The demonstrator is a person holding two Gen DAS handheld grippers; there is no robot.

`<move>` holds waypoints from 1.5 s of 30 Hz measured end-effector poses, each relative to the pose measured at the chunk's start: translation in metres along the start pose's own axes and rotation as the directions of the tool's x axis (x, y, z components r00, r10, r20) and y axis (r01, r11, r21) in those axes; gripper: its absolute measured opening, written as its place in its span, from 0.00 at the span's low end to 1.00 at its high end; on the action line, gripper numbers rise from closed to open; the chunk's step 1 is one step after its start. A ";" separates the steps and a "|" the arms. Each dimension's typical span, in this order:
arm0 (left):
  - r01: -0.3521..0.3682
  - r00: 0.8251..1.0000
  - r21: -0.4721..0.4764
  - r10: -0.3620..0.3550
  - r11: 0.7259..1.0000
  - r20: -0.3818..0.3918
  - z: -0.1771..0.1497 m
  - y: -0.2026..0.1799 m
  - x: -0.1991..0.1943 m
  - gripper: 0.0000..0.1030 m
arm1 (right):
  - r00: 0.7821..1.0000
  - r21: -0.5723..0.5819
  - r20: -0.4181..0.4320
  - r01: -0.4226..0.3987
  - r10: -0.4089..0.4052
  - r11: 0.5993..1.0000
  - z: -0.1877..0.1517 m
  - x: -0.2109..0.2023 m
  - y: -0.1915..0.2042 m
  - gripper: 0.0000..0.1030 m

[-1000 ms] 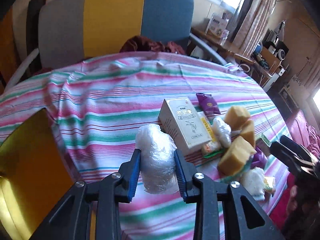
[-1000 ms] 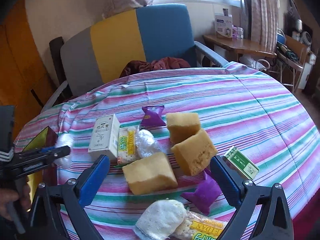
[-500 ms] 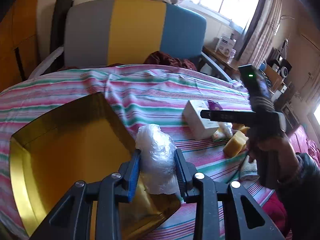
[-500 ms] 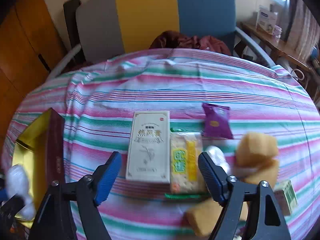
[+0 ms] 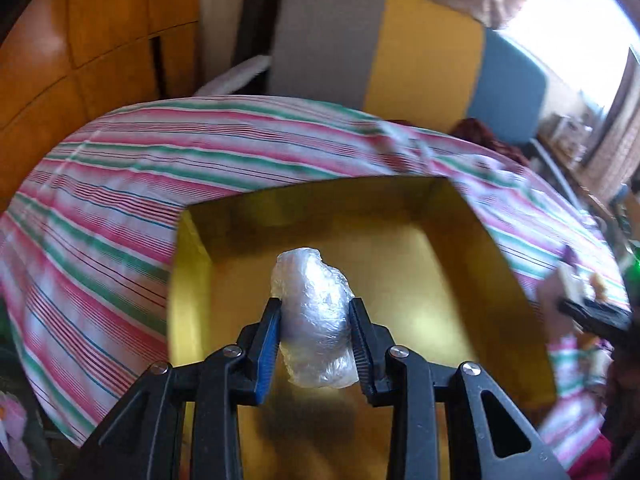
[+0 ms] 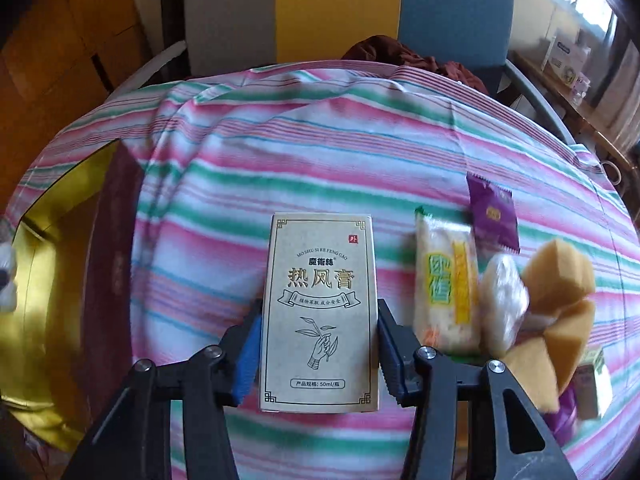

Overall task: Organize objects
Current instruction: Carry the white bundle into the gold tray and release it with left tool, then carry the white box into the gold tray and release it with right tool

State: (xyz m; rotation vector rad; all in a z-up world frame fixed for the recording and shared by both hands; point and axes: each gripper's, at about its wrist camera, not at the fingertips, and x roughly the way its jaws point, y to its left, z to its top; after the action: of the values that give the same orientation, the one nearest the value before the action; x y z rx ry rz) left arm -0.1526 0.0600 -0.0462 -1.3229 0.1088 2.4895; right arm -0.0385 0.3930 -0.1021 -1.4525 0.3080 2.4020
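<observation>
My left gripper (image 5: 315,304) is shut on a white bundle wrapped in clear plastic (image 5: 310,280). It holds the bundle above the inside of the open gold box (image 5: 472,240), whose floor is bare. My right gripper (image 6: 319,307) points down at a beige carton with Chinese print (image 6: 320,264), which lies flat on the striped cloth. Its jaws are closing, and the blue pads sit against the carton's two long edges. The gold box (image 6: 52,280) also shows at the left edge of the right wrist view.
Right of the carton lie a rice-cracker pack (image 6: 444,288), a purple sachet (image 6: 494,216), another wrapped bundle (image 6: 504,304), yellow sponges (image 6: 556,276) and a small green box (image 6: 596,380). A grey, yellow and blue chair (image 6: 340,8) stands behind the round table.
My left gripper carried the wrapped bundle leftward from above the cloth to above the gold box. My right gripper shifted left from the sponges to the carton, and its jaws narrowed around it.
</observation>
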 end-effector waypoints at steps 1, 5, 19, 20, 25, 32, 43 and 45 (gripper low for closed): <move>-0.016 1.000 -0.005 0.016 1.000 -0.004 0.003 0.004 0.005 0.32 | 1.000 -0.004 0.004 -0.001 0.001 1.000 -0.005 -0.002 0.002 0.50; -0.068 0.998 -0.012 0.067 0.998 -0.016 0.011 0.020 0.024 0.32 | 1.000 -0.015 0.009 0.004 -0.004 1.000 -0.015 -0.008 0.008 0.50; -0.143 0.990 -0.002 0.143 0.990 -0.012 0.023 0.031 0.050 0.44 | 0.999 -0.024 0.021 0.031 -0.030 0.999 -0.021 -0.007 0.014 0.50; -0.140 0.990 -0.006 0.140 0.990 -0.005 0.023 0.032 0.048 0.45 | 0.999 -0.024 0.018 0.032 -0.032 0.999 -0.021 -0.006 0.014 0.50; -0.124 0.991 -0.042 0.126 0.991 0.044 0.015 0.034 0.018 0.45 | 0.999 -0.016 0.014 0.037 -0.037 0.999 -0.026 0.000 0.014 0.50; -0.046 0.988 -0.068 0.055 0.997 0.143 -0.012 0.022 -0.047 0.45 | 0.999 0.000 0.032 0.041 -0.041 0.999 -0.028 -0.007 0.018 0.50; 0.050 0.987 -0.077 -0.037 0.996 0.159 -0.056 0.011 -0.093 0.45 | 0.989 -0.008 0.146 -0.016 0.017 1.000 -0.022 -0.056 0.049 0.50; 0.060 0.988 -0.090 -0.046 0.994 0.150 -0.062 0.015 -0.094 0.45 | 0.985 -0.035 0.165 -0.039 0.045 0.999 -0.020 -0.066 0.064 0.50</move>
State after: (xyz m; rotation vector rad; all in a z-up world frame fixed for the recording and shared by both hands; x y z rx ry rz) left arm -0.0590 0.0102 -0.0052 -1.1543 -0.0778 2.5649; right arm -0.0173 0.3163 -0.0514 -1.2598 0.2641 2.5529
